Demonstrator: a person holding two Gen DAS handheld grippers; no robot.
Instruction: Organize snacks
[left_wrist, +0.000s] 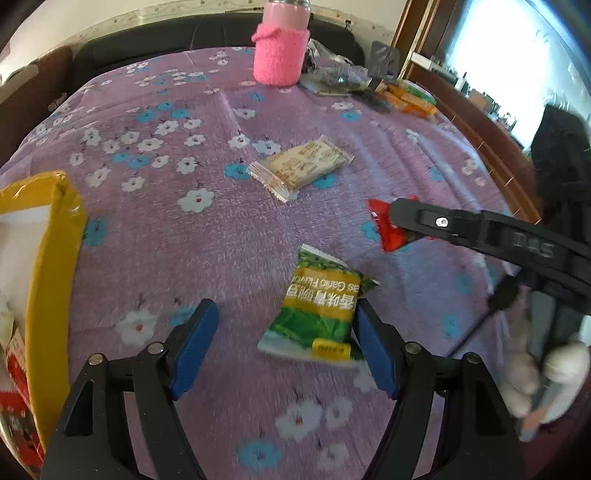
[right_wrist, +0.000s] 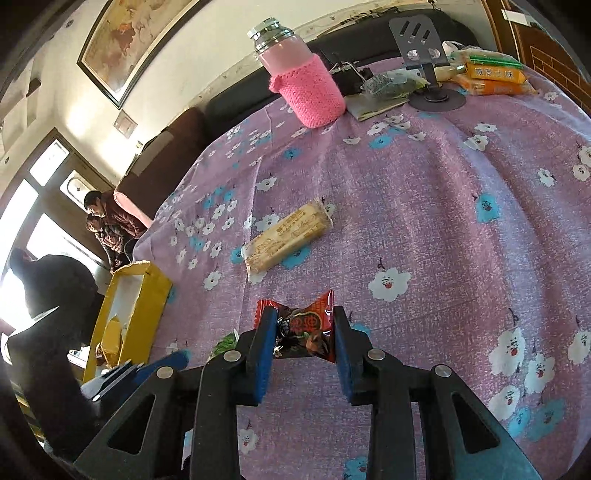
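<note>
Nearest us, our right gripper (right_wrist: 304, 334) is clamped on the red snack packet (right_wrist: 306, 328), blue pads pressing its crinkled sides, the tool tilted down toward the desk (right_wrist: 424, 229). We judge the hold shallow: the pads catch only the wrapper's near half, so a quick swing toward the yellow box (right_wrist: 147, 295) at the desk's left edge could let it slide out. Our left gripper (left_wrist: 284, 339) stands wide apart and holds nothing, also angled downward, with the green garlic-flavour packet (left_wrist: 319, 317) lying flat just ahead and touching its right pad; closing from here might only nudge the bag aside. Farther out lies the beige biscuit packet (left_wrist: 299, 168), untouched, and beyond it the pink-sleeved bottle (left_wrist: 280, 48) near the far edge.
</note>
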